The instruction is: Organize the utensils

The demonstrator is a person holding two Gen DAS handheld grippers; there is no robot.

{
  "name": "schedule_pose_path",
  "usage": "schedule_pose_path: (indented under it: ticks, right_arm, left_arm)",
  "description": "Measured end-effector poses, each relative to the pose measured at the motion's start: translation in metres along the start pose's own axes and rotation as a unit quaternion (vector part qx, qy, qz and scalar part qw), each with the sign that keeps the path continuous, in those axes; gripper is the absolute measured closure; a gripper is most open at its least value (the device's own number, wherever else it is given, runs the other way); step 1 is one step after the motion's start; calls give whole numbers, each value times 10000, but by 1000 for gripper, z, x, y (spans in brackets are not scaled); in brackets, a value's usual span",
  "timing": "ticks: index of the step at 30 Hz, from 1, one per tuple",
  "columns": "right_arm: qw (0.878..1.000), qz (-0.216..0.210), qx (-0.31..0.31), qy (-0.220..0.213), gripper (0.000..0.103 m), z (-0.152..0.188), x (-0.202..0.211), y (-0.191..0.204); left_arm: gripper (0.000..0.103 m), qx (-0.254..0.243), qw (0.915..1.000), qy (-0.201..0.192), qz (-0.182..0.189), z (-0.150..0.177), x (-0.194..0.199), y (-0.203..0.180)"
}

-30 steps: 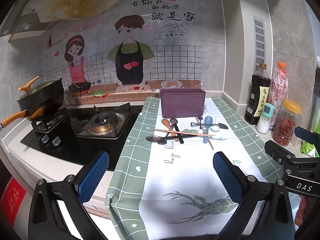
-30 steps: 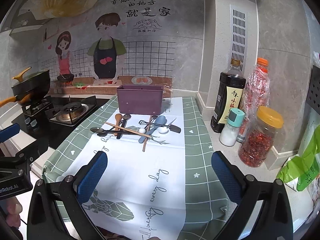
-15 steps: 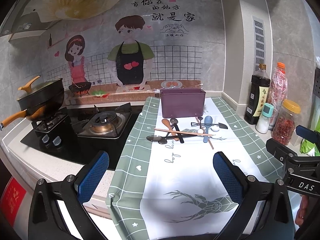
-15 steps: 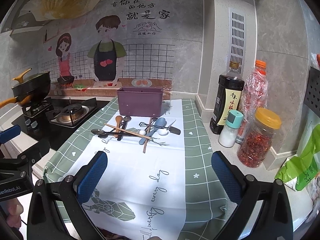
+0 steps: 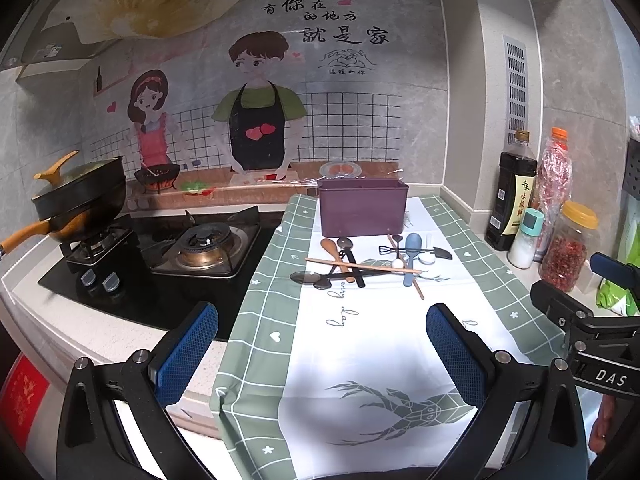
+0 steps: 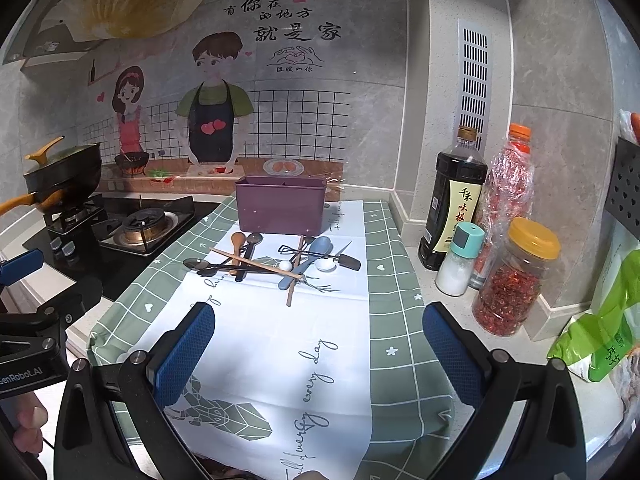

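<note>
Little had moved since the earlier frames: both tools had only drifted slightly over the near end of the surface, and the utensil pile lay as it had. Nearest, the left tool (image 5: 322,354) and the right tool (image 6: 318,354) each hung with blue pads wide apart and nothing between them, above the tablecloth (image 6: 280,340). Farther on, the utensils lay tangled: two crossed chopsticks (image 5: 362,267), a wooden spoon (image 5: 332,249), dark metal spoons (image 5: 310,278), a blue spoon (image 5: 412,252), a small white spoon (image 6: 325,265) and a black spatula (image 6: 348,261). All looked light and stiff; the metal ones probably slick, the thin chopsticks prone to roll or pivot, so a pinch at mid-handle seemed safest, taking the top chopstick first, since it lay across the others. Behind them stood the purple bin (image 5: 363,208), upright and apparently empty, the likely destination. Only the left view showed the right tool's body at its edge; the right view showed the left tool's likewise, plus a clearer look at the bottles (image 6: 456,200) and a green bag (image 6: 600,332).
</note>
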State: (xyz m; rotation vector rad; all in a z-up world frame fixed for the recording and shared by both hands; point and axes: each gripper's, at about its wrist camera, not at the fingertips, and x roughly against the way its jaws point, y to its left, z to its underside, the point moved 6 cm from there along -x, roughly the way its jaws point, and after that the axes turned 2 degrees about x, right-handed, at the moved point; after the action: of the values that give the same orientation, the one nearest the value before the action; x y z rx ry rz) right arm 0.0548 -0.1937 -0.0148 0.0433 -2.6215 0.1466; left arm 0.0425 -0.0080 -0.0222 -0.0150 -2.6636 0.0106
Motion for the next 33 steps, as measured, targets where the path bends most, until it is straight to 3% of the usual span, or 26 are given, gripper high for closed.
schedule_pose_path:
  ticks: [21, 33]
  right_arm:
    - [10000, -13, -16, -39, 0, -6, -5, -6]
    - [9999, -14, -109, 134, 0, -9, -29, -12]
  left_arm:
    - [0, -63, 10000, 21, 36, -14, -6, -8]
    - [0, -128, 9997, 149, 135, -17, -40, -10]
